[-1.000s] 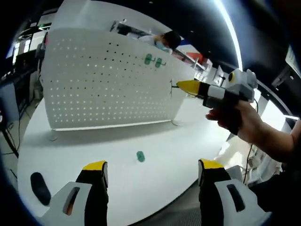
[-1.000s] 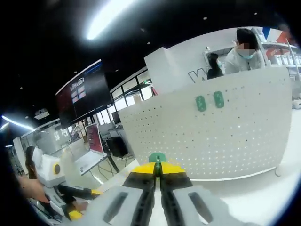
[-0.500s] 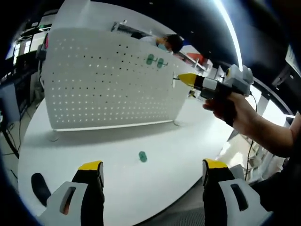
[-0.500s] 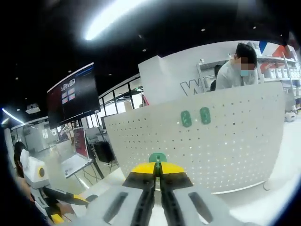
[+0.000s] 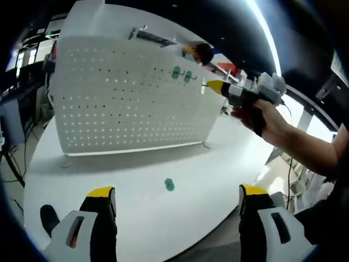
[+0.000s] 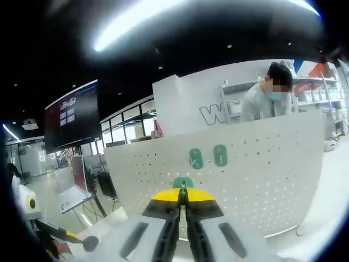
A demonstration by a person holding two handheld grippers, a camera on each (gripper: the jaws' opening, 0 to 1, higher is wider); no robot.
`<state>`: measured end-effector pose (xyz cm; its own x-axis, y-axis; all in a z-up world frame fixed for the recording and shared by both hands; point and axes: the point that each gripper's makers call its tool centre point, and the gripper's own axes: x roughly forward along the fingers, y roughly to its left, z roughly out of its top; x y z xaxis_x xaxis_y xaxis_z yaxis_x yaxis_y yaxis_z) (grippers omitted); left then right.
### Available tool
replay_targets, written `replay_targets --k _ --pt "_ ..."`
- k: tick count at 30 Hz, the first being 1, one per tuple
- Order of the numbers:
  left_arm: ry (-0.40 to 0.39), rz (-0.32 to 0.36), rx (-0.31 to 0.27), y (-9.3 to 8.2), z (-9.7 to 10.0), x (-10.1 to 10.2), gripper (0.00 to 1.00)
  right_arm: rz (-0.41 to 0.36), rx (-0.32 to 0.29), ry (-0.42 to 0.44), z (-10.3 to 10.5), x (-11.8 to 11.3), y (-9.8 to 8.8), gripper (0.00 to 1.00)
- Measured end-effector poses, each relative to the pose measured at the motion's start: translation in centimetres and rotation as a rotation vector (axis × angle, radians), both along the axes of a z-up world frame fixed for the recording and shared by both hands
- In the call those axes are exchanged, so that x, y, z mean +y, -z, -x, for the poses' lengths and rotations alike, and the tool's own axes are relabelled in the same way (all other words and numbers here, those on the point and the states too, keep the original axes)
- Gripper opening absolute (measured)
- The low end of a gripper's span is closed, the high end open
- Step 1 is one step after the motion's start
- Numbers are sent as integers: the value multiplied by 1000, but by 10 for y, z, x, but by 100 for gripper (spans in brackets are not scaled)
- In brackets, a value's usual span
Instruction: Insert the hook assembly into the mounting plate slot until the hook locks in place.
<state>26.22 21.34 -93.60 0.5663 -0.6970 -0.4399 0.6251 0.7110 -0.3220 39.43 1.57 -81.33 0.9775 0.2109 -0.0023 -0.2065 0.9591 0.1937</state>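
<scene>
A white pegboard (image 5: 125, 93) stands upright on the round white table (image 5: 218, 164). Two green hooks (image 5: 181, 74) are mounted high on it, and they appear again in the right gripper view as green hooks (image 6: 208, 157) on the pegboard (image 6: 262, 169). My right gripper (image 6: 183, 194) is shut on a green hook piece (image 6: 183, 182) that sticks out past its yellow tips. In the left gripper view a hand holds the right gripper (image 5: 214, 86) just right of the mounted hooks. Another green hook (image 5: 169, 185) lies on the table. My left gripper (image 5: 176, 192) is open and holds nothing.
A dark oval object (image 5: 49, 217) lies near the table's near-left edge. A person (image 6: 267, 93) stands behind the pegboard. A dark wall screen (image 6: 71, 120) hangs at the left. The left gripper (image 6: 54, 232) shows low at the left of the right gripper view.
The right gripper, still shut on its green hook, has risen and moved closer to the pegboard, up to the height of the two mounted hooks. The left gripper has barely moved.
</scene>
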Motion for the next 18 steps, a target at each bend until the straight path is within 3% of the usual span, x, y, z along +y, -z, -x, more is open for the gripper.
replay_targets --k 18 --pt "-26 -2 3 4 -6 5 100 43 -34 89 -24 -34 3 0"
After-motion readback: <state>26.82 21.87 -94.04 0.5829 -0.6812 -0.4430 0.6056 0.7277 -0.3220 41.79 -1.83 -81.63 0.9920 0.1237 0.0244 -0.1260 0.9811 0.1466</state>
